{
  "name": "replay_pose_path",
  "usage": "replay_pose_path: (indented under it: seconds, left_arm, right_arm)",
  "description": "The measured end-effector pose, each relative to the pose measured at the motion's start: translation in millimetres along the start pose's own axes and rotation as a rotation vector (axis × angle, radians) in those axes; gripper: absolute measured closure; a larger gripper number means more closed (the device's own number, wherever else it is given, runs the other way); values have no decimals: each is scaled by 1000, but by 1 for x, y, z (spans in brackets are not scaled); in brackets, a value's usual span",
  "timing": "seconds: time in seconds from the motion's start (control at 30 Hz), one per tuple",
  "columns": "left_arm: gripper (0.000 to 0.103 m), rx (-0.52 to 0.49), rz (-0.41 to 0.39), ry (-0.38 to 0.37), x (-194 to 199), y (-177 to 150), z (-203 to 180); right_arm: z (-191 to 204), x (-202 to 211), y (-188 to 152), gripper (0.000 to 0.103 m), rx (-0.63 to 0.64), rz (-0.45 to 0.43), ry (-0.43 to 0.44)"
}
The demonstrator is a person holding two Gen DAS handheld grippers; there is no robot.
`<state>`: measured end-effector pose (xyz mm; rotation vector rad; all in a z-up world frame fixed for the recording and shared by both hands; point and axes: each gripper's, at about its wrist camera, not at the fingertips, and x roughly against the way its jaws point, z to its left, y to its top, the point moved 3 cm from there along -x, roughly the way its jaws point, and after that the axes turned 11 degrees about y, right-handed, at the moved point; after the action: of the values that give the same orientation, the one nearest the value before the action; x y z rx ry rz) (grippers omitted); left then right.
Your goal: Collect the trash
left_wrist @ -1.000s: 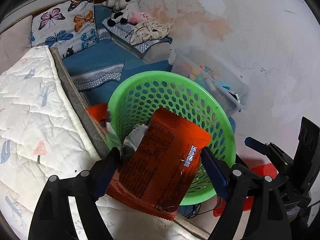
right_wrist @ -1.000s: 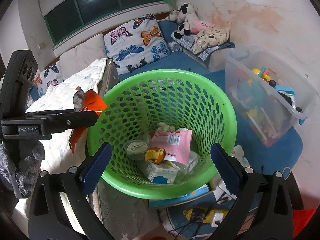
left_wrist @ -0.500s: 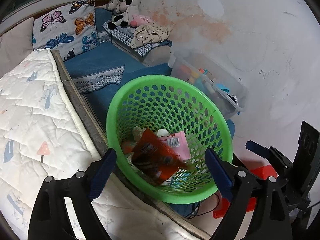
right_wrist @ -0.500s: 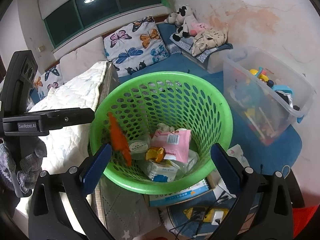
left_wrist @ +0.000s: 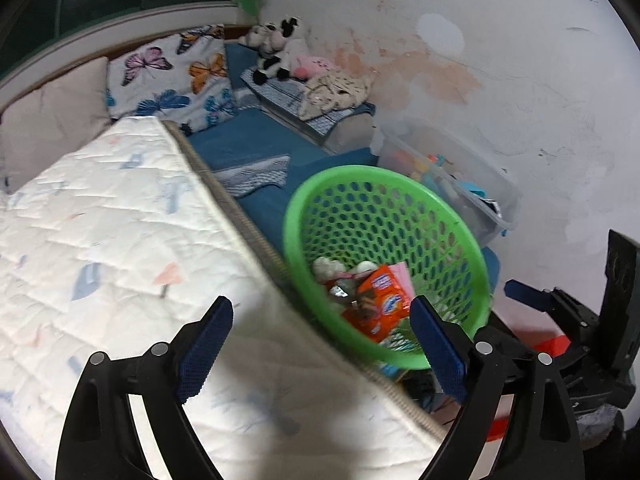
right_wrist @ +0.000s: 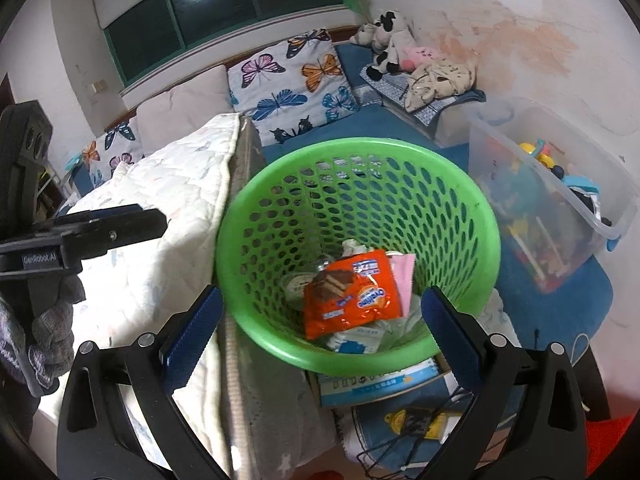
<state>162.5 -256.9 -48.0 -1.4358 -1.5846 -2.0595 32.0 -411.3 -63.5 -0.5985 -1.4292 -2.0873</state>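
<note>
A green perforated basket [right_wrist: 460, 216] stands beside the bed and holds trash: an orange snack wrapper [right_wrist: 352, 300] on top, a pink packet [right_wrist: 405, 276] and white scraps. The basket also shows in the left wrist view [left_wrist: 452, 236], with the orange wrapper [left_wrist: 376, 304] inside. My left gripper [left_wrist: 320, 344] is open and empty, above the quilt edge to the left of the basket. My right gripper [right_wrist: 320, 336] is open and empty, held just in front of the basket's near rim. The left gripper also shows at the left of the right wrist view [right_wrist: 120, 228].
A white quilted mattress [left_wrist: 112, 240] fills the left. A clear plastic bin of toys [right_wrist: 552, 208] stands right of the basket against the stained wall. Butterfly pillows [right_wrist: 292, 80] and stuffed animals [right_wrist: 392, 40] lie at the back. Cables and a box [right_wrist: 400, 424] lie on the floor below.
My left gripper opened and let the orange wrapper drop into the basket, then drew back to the left over the quilt. The right gripper has barely moved.
</note>
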Motion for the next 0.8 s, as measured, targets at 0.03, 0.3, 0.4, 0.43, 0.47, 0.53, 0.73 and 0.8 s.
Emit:
replay_pose_path:
  seconds: [0.03, 0.3, 0.4, 0.43, 0.47, 0.53, 0.73, 0.8]
  left_arm:
    - [16, 4, -7, 15, 4, -3, 5]
    - [14, 66, -74, 120, 41, -23, 46]
    - [13, 81, -93, 157, 54, -31, 58]
    - [12, 90, -98, 172, 59, -35, 64]
    - [11, 99, -103, 182, 63, -38, 69]
    - [11, 124, -112, 203, 72, -47, 80]
    - [10, 163, -130, 265, 92, -68, 104]
    - [10, 174, -137, 279, 98, -74, 110]
  right_arm:
    - [3, 0, -1, 5, 1, 0, 2]
    - [34, -6, -4, 5, -10, 5, 30]
    - [46, -8, -6, 5, -6, 9, 41]
    - [51, -9, -6, 5, -3, 11, 43]
    - [57, -9, -7, 5, 4, 11, 45]
    - [66, -12, -7, 5, 20, 14, 43]
    - [90, -15, -9, 5, 63, 14, 57]
    - [98, -15, -9, 5, 73, 12, 66]
